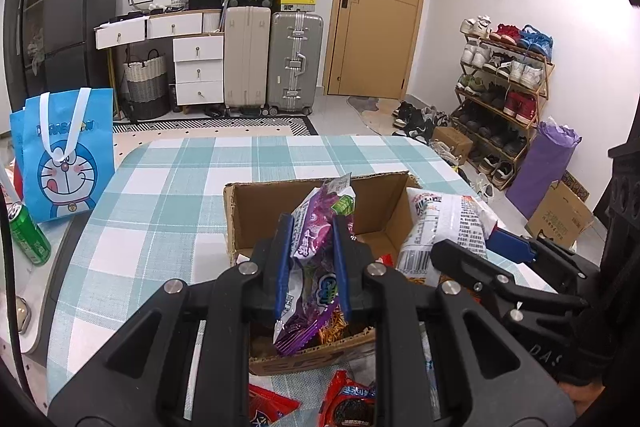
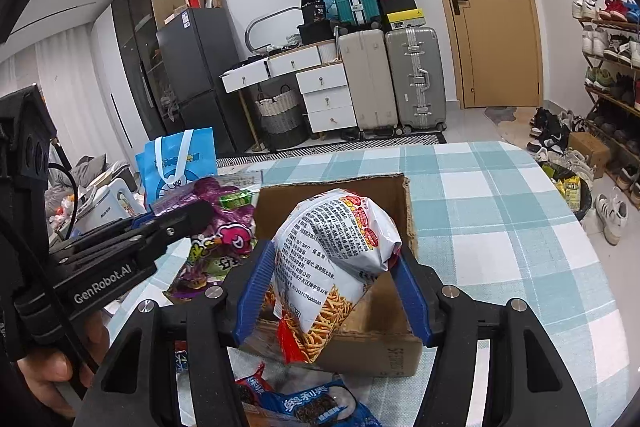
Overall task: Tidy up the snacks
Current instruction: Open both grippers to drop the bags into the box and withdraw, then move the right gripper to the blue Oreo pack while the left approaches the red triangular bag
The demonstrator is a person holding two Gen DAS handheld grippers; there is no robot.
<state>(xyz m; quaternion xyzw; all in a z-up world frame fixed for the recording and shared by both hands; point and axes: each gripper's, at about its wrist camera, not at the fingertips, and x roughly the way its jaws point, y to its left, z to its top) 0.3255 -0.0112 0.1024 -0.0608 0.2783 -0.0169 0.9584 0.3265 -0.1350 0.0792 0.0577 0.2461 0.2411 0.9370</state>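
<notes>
An open cardboard box [image 1: 376,205] [image 2: 384,195] stands on the checked table. My left gripper [image 1: 310,227] is shut on a purple snack bag [image 1: 316,259] and holds it above the box; the bag also shows in the right wrist view [image 2: 224,239]. My right gripper [image 2: 336,255] is shut on a white noodle-snack bag [image 2: 340,259] and holds it over the box; that bag shows in the left wrist view [image 1: 444,223] at the box's right side. More snack packets [image 1: 348,399] [image 2: 316,403] lie on the table in front of the box.
A blue Doraemon bag [image 1: 64,155] and a green can [image 1: 28,235] stand left of the table. The checked tablecloth [image 1: 168,187] extends behind the box. Suitcases [image 1: 272,59], a drawer unit, a door and a shoe rack [image 1: 504,87] line the room beyond.
</notes>
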